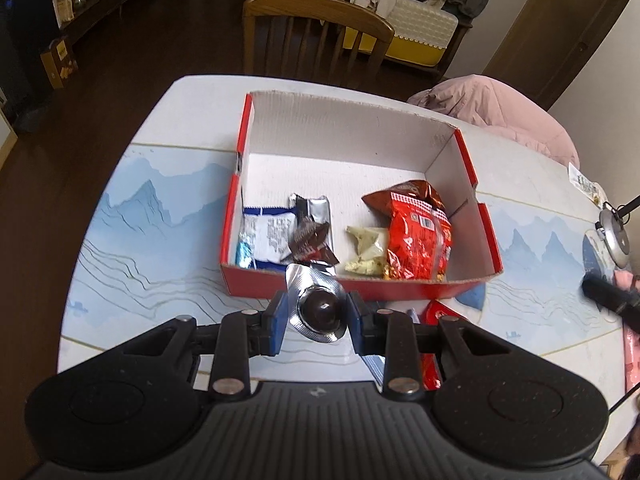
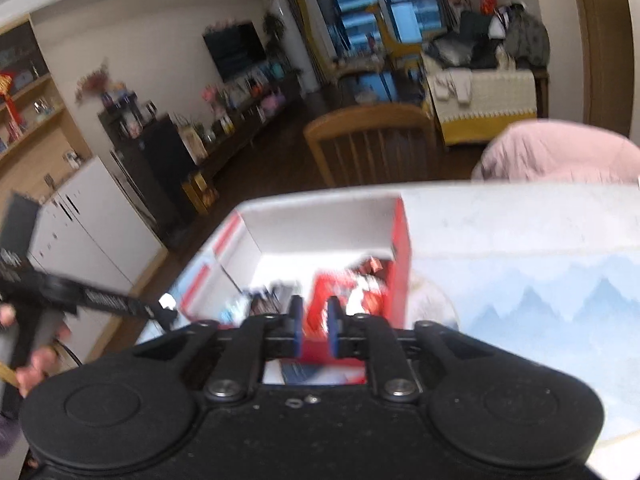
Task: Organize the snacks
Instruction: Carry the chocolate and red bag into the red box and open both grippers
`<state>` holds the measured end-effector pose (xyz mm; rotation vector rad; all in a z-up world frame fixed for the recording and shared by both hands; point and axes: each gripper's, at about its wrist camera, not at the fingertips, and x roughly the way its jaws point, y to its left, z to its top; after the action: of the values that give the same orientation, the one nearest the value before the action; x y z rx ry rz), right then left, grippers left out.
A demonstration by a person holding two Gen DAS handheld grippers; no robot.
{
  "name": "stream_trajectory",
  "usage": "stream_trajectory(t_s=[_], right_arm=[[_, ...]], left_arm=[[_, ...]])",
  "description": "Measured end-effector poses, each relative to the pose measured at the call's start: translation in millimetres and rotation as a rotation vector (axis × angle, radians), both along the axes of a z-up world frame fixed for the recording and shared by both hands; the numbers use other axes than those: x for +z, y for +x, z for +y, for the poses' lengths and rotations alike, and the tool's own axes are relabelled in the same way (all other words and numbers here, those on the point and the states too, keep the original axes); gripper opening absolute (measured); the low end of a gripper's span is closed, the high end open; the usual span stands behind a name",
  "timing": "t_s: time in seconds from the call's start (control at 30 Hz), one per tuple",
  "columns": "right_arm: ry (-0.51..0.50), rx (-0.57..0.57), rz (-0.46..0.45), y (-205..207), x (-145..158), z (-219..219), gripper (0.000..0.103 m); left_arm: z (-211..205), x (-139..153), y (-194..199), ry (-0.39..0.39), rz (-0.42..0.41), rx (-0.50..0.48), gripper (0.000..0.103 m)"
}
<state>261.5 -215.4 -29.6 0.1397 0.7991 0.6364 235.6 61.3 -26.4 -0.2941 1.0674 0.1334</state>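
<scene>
- While I view through the left wrist camera, my left tongs (image 1: 318,312) are closed on a silver foil snack packet (image 1: 316,306) with a dark round bulge at its centre; the blue pads (image 1: 279,317) press both sides of it.
- That packet hangs just outside the near wall of the red cardboard box (image 1: 486,236), its upper foil edge overlapping the box rim as seen from here.
- Red outside and white inside, the box stands open-topped on the counter (image 1: 152,216), which carries a blue mountain print.
- Inside the box, against the near wall: a blue-and-white packet (image 1: 266,238) at the left corner, a dark brown and silver wrapper (image 1: 310,228) just right of it, a pale yellowish packet (image 1: 366,250) further right, and a red bag (image 1: 418,232) nearest the right wall.
- The far half of the box floor is bare white card.
- Outside the box, just beyond its near wall, a red wrapper (image 1: 434,320) lies on the counter, partly hidden behind the left tongs.
- A wooden chair (image 1: 316,32) stands beyond the box's far wall; a pink garment (image 1: 500,116) lies beyond its far right corner.
- Through the blurred right wrist camera, my right tongs (image 2: 315,322) stand slightly parted with nothing between the pads; no contact is visible.
- They hang over the near end of the box (image 2: 400,248), pointing into it.
- A hand (image 2: 34,364) holding the other rig shows left of the box in that view.
</scene>
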Motion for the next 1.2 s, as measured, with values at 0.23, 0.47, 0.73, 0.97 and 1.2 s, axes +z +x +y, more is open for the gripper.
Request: stream_trajectory(t_s=[0.23, 0.47, 0.73, 0.97, 1.2], right_arm=[[-0.096, 0.045, 0.098, -23, -51, -8, 0.043], [-0.205, 0.155, 0.128, -38, -88, -13, 0.098], [-0.381, 0.333, 0.142, -32, -121, 0, 0.098], [-0.454, 0.418, 0.070, -49, -133, 31, 0.098], [-0.569, 0.424, -0.019, -60, -154, 54, 0.090]], left_arm=[[-11, -9, -16, -0.012, 0.001, -0.023, 0.030], [-16, -22, -24, -0.033, 0.030, -0.028, 0.030], [-18, -34, -24, -0.044, 0.057, -0.019, 0.030], [-14, -39, -23, -0.054, 0.067, 0.006, 0.030], [-13, -44, -23, -0.054, 0.078, 0.015, 0.030]])
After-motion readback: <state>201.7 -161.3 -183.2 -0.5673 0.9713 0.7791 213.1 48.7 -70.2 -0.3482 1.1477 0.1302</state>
